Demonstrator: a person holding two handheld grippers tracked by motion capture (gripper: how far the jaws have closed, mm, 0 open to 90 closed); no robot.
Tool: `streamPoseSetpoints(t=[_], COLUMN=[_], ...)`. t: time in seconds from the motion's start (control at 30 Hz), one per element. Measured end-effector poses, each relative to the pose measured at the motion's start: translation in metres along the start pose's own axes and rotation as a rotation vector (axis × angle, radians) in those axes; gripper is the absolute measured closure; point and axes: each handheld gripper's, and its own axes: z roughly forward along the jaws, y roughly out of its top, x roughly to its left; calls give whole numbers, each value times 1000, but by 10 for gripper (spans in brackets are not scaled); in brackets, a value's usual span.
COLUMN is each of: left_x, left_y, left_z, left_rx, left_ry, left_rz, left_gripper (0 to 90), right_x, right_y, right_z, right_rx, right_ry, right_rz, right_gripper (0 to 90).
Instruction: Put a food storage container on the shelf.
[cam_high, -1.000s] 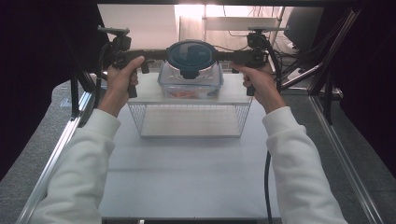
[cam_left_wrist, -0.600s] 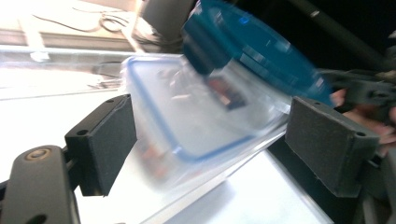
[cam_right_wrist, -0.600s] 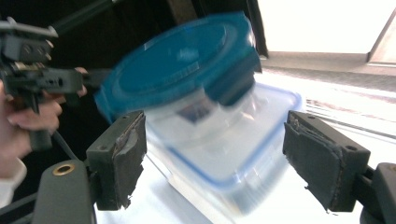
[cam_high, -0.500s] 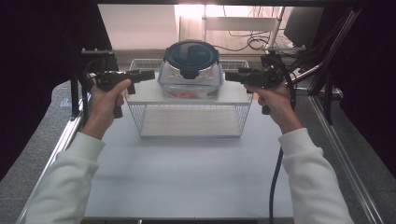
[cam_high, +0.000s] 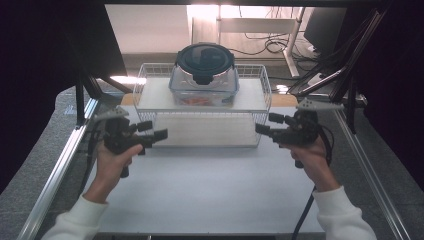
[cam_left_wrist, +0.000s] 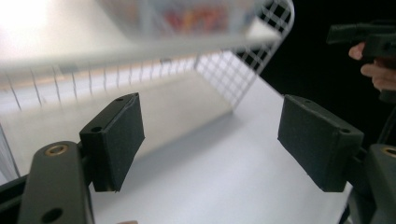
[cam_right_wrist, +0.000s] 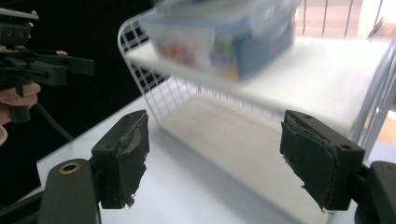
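Observation:
A clear container (cam_high: 205, 87) with a dark round lid (cam_high: 205, 59) stands on the top shelf of a white wire rack (cam_high: 145, 82). My left gripper (cam_high: 156, 130) hovers at the rack's front left corner, pointing right. It is open, its jaws have just been closing, and nothing is between them (cam_left_wrist: 210, 140). My right gripper (cam_high: 265, 123) hovers at the front right corner, pointing left, open and empty (cam_right_wrist: 215, 158). The container (cam_right_wrist: 224, 37) appears blurred above the right gripper's jaws. Each gripper view shows the other gripper farther off (cam_left_wrist: 364, 37) (cam_right_wrist: 46, 65).
The rack sits at the back of a white table (cam_high: 210, 190), with free tabletop in front of it. Metal frame rails run along the left (cam_high: 60, 165) and right (cam_high: 370, 170) edges. Cables and a monitor lie behind the rack. A cable (cam_high: 305, 215) trails from the right gripper.
Both grippers have left the container's sides, moved apart, and sunk toward the table at the rack's front corners. The container stays on the top shelf.

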Motion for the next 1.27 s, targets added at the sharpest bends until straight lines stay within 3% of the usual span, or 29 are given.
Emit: streamPoseSetpoints(t=[0.07, 0.1, 0.17, 0.3, 0.33, 0.43, 0.5, 0.7, 0.93, 1.27], left_x=[-8, -8, -12, -19, -19, -18, -15, -17, -15, -12], left_y=[-26, -26, -41, -67, -81, -95, -113, -125, -123, -123], left_z=[5, 5, 9, 16, 20, 27, 34, 42, 39, 44], left_rx=[36, 36, 50, 78, 101, 131, 174, 200, 171, 181], left_ry=[33, 33, 57, 67, 60, 80, 101, 110, 125, 131], left_rz=[29, 29, 54, 74, 59, 69, 60, 59, 59, 66], left_gripper=[218, 218, 219, 219, 218, 219, 222, 224, 227, 214], right_x=[3, 3, 3, 1, -2, -6, -8, -10, -8, -9], right_y=[-25, -25, -40, -72, -90, -106, -127, -147, -145, -147], right_z=[-5, -5, -6, -4, -1, 4, 9, 18, 17, 17], right_rx=[15, 15, 17, 54, 74, 115, 158, 199, 180, 175], right_ry=[-6, -6, -7, -36, -57, -74, -117, -129, -125, -137], right_rz=[-2, -2, 17, 33, 47, 56, 38, 53, 31, -5], right_gripper=[238, 238, 238, 238, 239, 235, 238, 232, 236, 227])
